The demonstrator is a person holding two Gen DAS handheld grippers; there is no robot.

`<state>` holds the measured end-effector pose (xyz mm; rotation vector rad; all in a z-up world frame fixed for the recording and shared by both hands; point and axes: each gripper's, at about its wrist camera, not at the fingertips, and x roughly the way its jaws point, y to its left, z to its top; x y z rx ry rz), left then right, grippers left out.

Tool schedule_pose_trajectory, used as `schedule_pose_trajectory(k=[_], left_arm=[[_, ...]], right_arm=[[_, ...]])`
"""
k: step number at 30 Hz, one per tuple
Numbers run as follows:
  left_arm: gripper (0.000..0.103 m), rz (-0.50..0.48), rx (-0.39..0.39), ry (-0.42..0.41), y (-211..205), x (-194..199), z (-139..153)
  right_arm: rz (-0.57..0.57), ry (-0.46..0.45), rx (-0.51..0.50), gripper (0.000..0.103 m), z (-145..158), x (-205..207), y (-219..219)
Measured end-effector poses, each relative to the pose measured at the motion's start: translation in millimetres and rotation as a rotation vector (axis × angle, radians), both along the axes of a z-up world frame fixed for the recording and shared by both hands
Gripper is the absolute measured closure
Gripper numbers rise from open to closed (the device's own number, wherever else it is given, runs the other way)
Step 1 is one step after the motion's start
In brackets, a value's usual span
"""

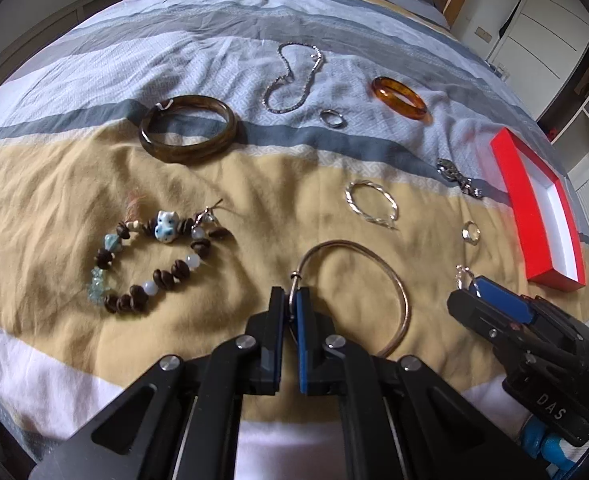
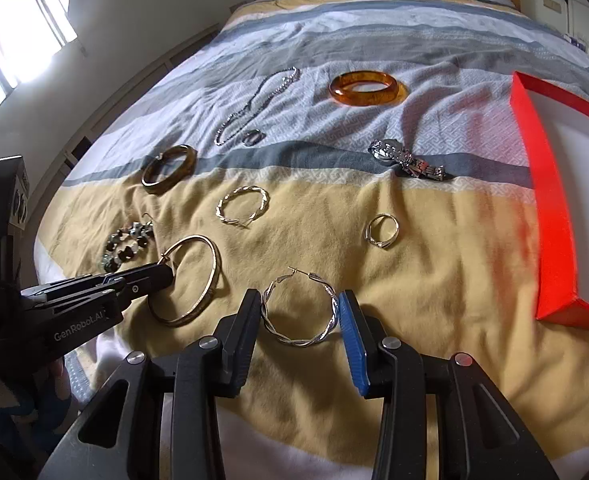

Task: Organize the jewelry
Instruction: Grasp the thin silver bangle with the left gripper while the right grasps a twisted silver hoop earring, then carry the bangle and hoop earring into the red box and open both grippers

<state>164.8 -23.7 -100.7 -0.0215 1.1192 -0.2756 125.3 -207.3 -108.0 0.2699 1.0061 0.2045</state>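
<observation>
Left gripper (image 1: 290,300) is clamped on the clasp end of the large gold hoop earring (image 1: 390,280), hoop curving ahead and right of its tips; right gripper (image 2: 300,312) brackets the twisted silver hoop earring (image 2: 300,310) on the bedspread (image 2: 434,280), and I can't tell if the pads bite yet. Seat that grip before lifting, raise both slowly so thin wire doesn't slip, then carry right to the red box (image 2: 550,208). Legible: "GenRobot.AI" on the left tool, "DAS" on the right.
</observation>
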Motion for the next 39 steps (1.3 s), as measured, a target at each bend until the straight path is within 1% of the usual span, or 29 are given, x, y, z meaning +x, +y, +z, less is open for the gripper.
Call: schedule_pose_trajectory(k=[6, 13, 19, 23, 27, 31, 34, 39], left_arm=[[0.098, -0.019, 0.020, -0.042, -5.9, -24.5, 18.5], [0.098, -0.051, 0.090, -0.121, -19.3, -51.7, 44.6], [0.098, -0.100, 0.125, -0.196, -36.2, -72.0, 76.2], [0.098, -0.143, 0.122, -0.233, -55.9, -79.9, 97.1], [0.098, -0.202, 0.104, -0.242, -86.7, -78.8, 108.6], [0.098, -0.272, 0.082, -0.243, -131.4, -70.5, 111.9], [0.098, -0.321, 0.058, -0.235, -169.5, -59.9, 110.6], [0.098, -0.419, 0.073, -0.240, -241.7, -35.2, 99.4]], right_arm=[[-0.017, -0.047, -0.003, 0.063, 23.1, -28.2, -7.2], [-0.075, -0.119, -0.002, 0.063, 52.7, -72.0, -29.4], [-0.130, -0.183, 0.010, 0.063, 73.6, -102.3, -50.6], [-0.165, -0.222, 0.013, 0.063, 85.9, -116.2, -68.4], [-0.210, -0.244, -0.003, 0.063, 93.6, -121.2, -96.6], [-0.260, -0.241, -0.033, 0.063, 95.7, -117.0, -136.9], [-0.275, -0.229, -0.065, 0.063, 93.3, -105.5, -163.2], [-0.254, -0.163, -0.084, 0.063, 75.3, -69.0, -208.8]])
